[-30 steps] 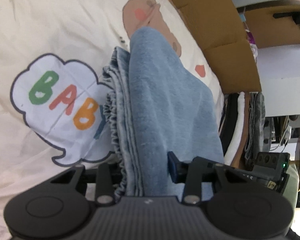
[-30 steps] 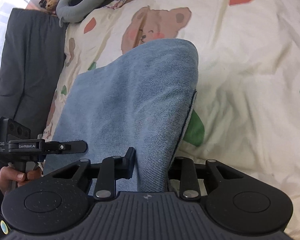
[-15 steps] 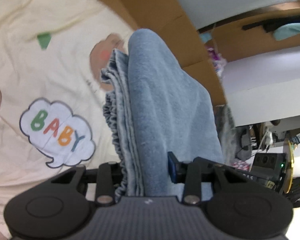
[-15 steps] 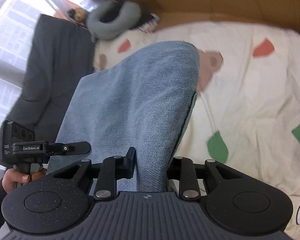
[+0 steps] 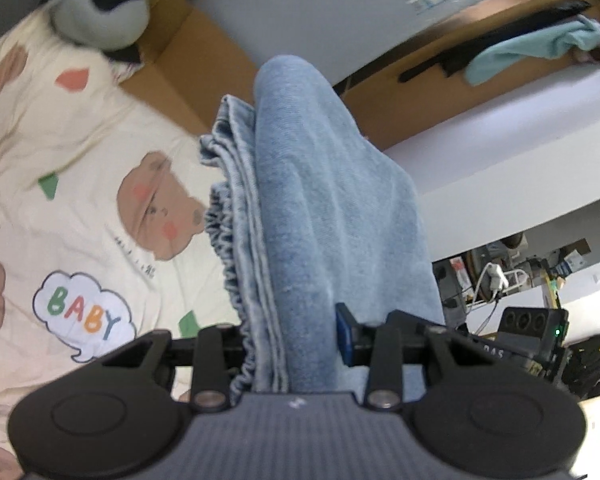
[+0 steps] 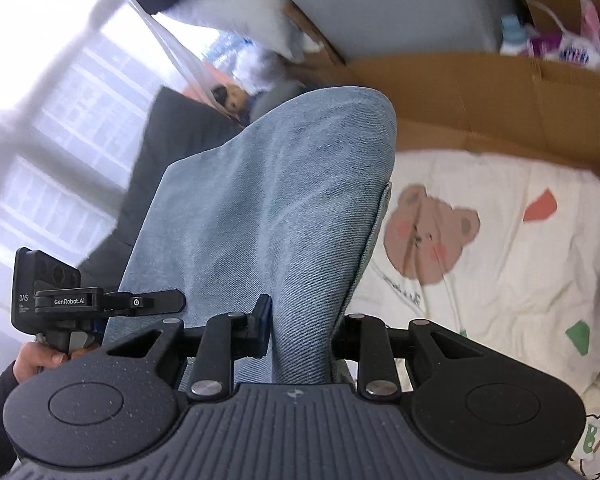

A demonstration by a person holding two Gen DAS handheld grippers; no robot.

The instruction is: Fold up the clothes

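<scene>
Left wrist view, closest in: the left gripper [image 5: 296,344] has its jaws drawn in partway and clamped on a thick bundle of the blue jeans [image 5: 320,216], several denim layers with the gathered elastic waistband bunched along the left edge. From there the cloth arches forward over its own fold and hangs clear of the bedsheet [image 5: 80,168], which lies well below with its bear print and "BABY" bubble. Farther off sit a grey neck pillow [image 5: 96,20] and a cardboard box [image 5: 180,60] at the head of the bed.

In the right wrist view the right gripper [image 6: 300,332] is likewise closed partway on a narrower pinch of the same jeans [image 6: 268,208], the denim smooth and taut between the pads. The other gripper's body shows at lower left, gripped by a hand [image 6: 40,356]. Beyond the fold lie the sheet [image 6: 500,280] and a dark cushion [image 6: 168,140] by the window.

The garment appears to be lifted as a folded stack, ready to be laid down or doubled again. To do this well, I would keep both grips firm and level with each other so the layers do not slide apart, hold the span between them taut, and lower the hanging end first so it lands flat on the sheet before the held edge follows.
</scene>
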